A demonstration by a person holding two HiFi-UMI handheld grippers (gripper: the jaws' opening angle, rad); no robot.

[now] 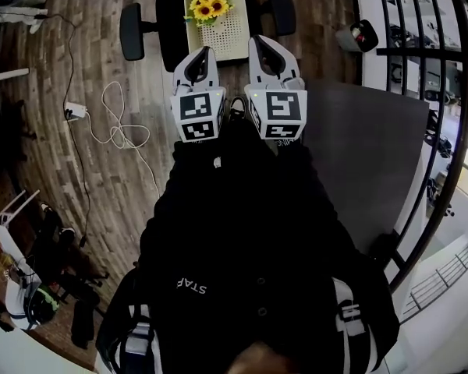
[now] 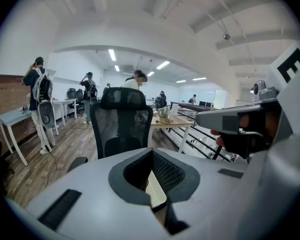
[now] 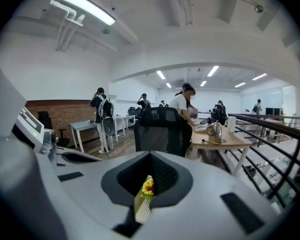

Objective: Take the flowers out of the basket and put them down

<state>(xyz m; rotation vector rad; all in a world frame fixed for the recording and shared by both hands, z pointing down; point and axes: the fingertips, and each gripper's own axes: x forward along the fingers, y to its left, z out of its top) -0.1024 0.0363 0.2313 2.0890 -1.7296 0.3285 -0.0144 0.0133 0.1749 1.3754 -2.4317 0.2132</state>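
The sunflowers (image 1: 209,6) stood bunched in the far left corner of a white perforated basket (image 1: 228,33), their yellow heads upright above its rim. The basket sat on the seat of a black office chair (image 1: 168,29), between its two armrests. Both tools were held side by side just short of the basket's near edge and pointed toward it. The left tool (image 1: 205,53) had its jaws closed together on nothing. The right tool (image 1: 262,44) also looked closed and empty, and in the right gripper view a sunflower and a strip of the basket showed through the notch beyond the jaws. Whether either tip touched the basket could not be told. A wooden floor (image 1: 86,170) lay around the chair, with a loose white cable (image 1: 117,131) to the left.
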